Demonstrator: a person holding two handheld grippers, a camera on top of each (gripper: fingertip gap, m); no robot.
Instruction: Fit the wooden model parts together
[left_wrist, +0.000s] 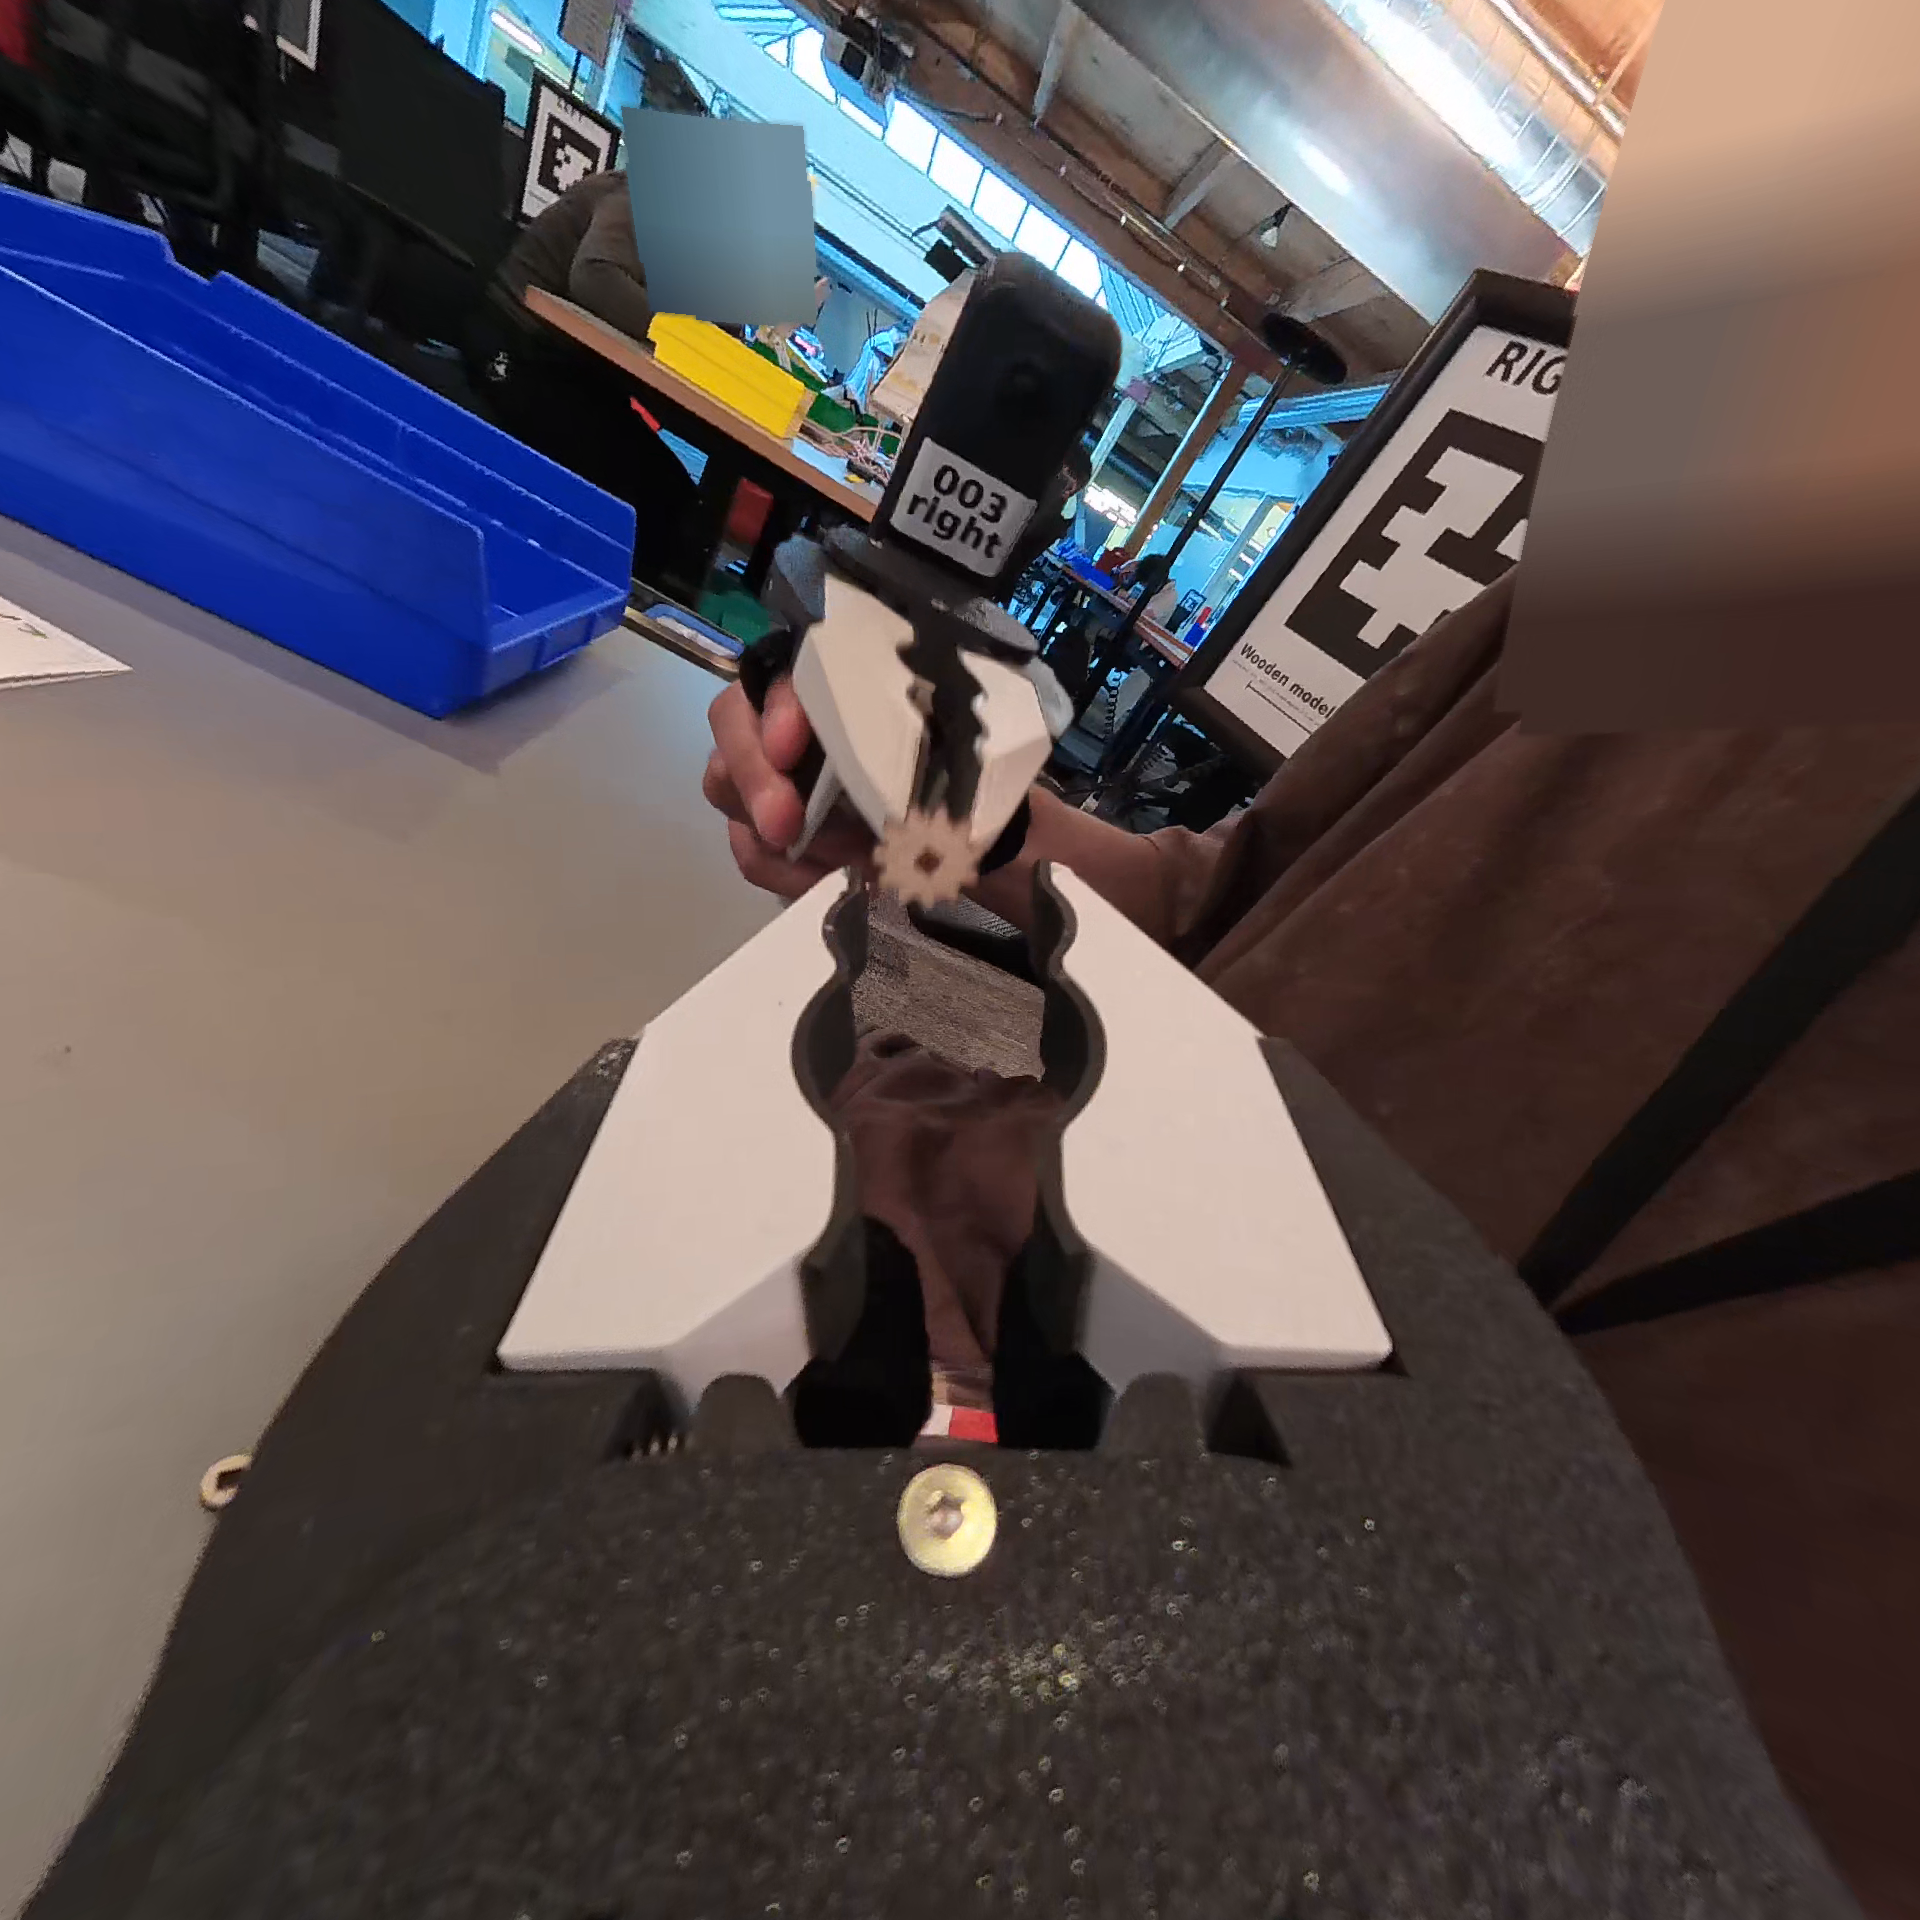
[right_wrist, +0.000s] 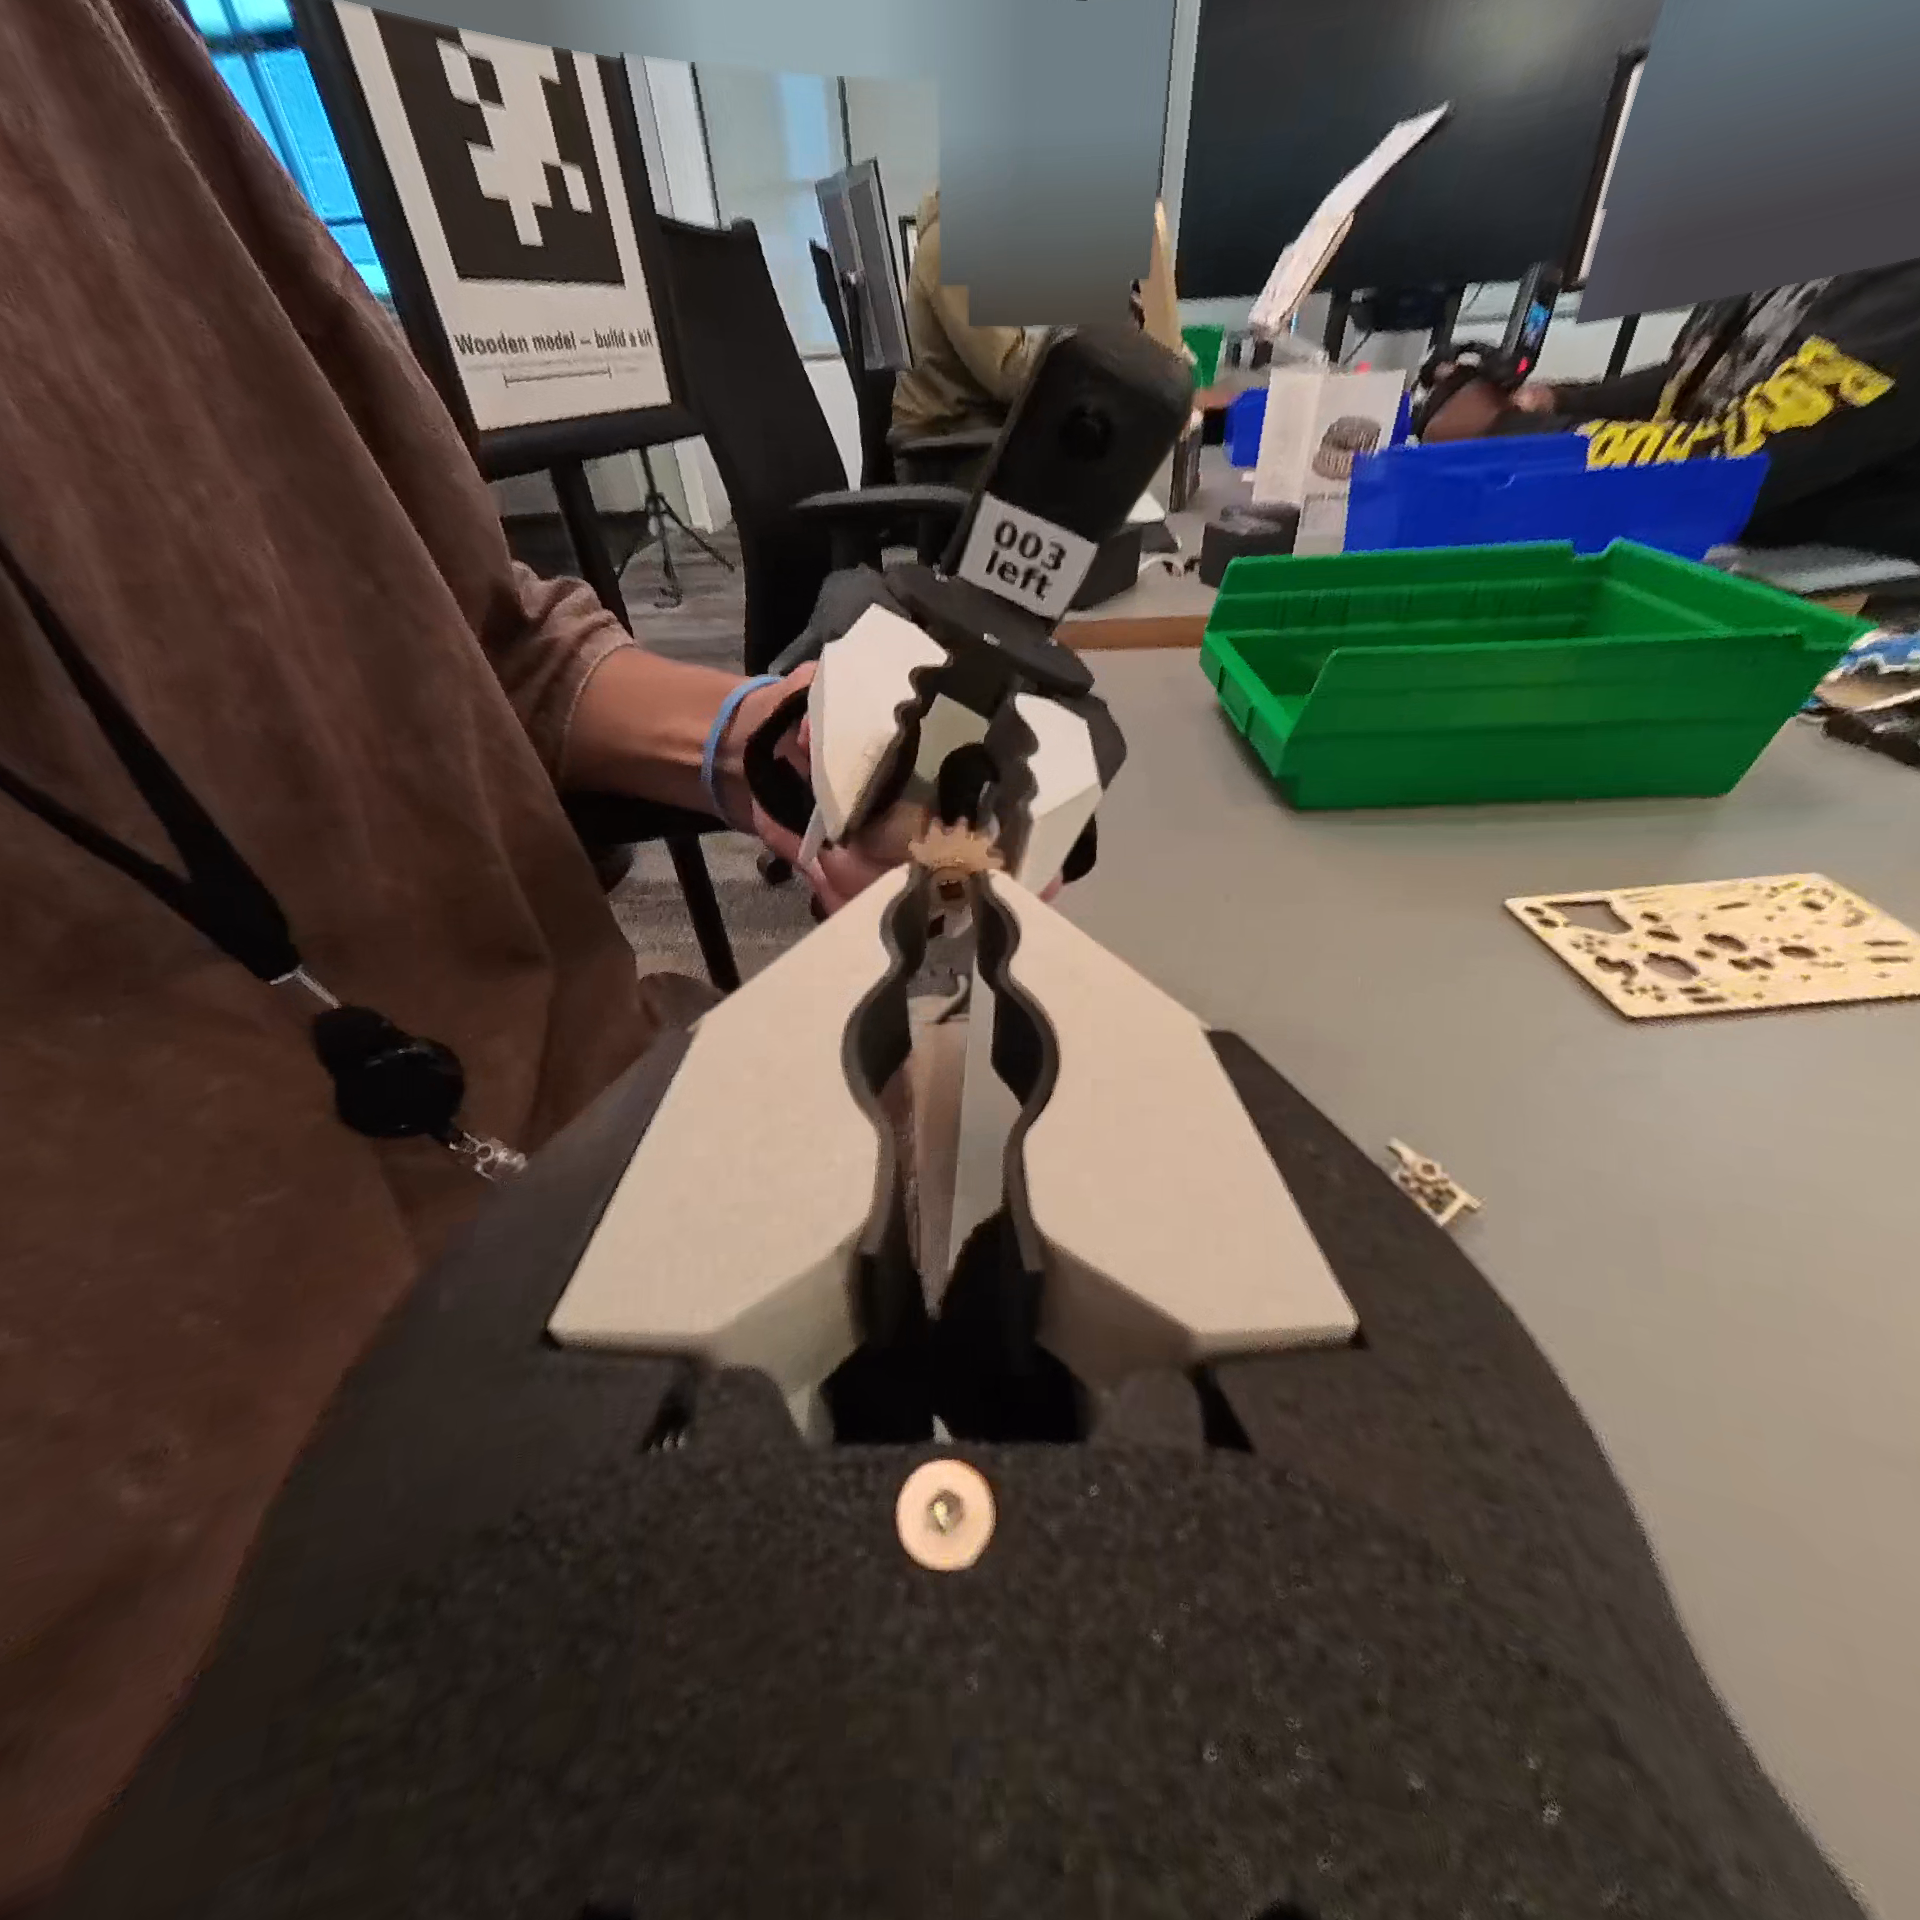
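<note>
- Left wrist view: the left gripper has its white fingers drawn close, with a narrow wavy gap between them; whether the tips pinch anything I cannot tell.
- Just beyond those tips, the right gripper points back toward the camera, its fingers closed on a small pale wooden gear with a square hole in its middle.
- A hand wraps the right gripper's handle, and a brown sleeve fills the right side.
- To the far left, a blue bin sits on the grey surface; a small wooden piece lies on the surface at the near left.
- Right wrist view: the right gripper and the left gripper meet tip to tip, held up above the surface, with the wooden gear showing edge-on between them.
- A hand with a blue wristband holds the left gripper.
- On the right, a punched-out wooden sheet lies flat on the surface, a small wooden assembly nearer, well apart from it.
- A green bin stands farther off on the right.
</note>
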